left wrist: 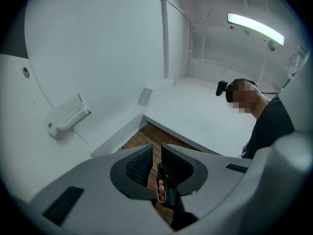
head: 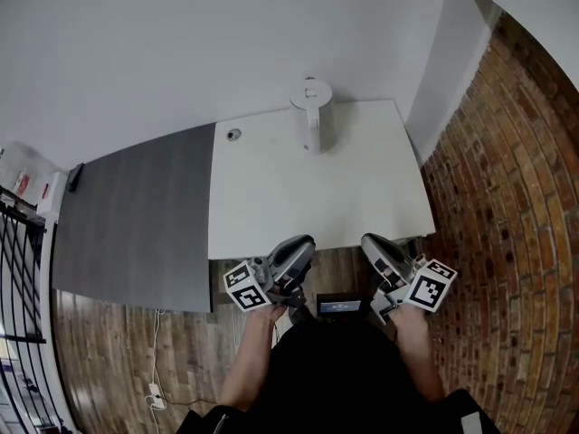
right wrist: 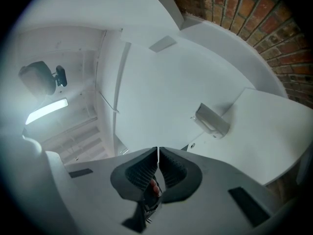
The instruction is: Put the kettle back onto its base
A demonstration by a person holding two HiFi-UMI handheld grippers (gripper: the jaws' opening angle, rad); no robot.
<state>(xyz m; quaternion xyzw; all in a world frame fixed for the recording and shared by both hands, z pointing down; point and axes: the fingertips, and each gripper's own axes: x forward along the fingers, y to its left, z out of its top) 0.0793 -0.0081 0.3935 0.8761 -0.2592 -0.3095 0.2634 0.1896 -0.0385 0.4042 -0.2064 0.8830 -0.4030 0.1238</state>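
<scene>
Closest in, the left gripper (head: 303, 245) and right gripper (head: 371, 242) are held side by side at the near edge of the white counter (head: 271, 197), above the wooden floor (head: 109, 360). Each gripper's jaws are closed together with nothing between them. Well apart from both, the white kettle (head: 310, 116) stands upright near the counter's far edge by the wall. Whether a base sits under it cannot be told. A brick wall (head: 507, 197) runs along the right.
</scene>
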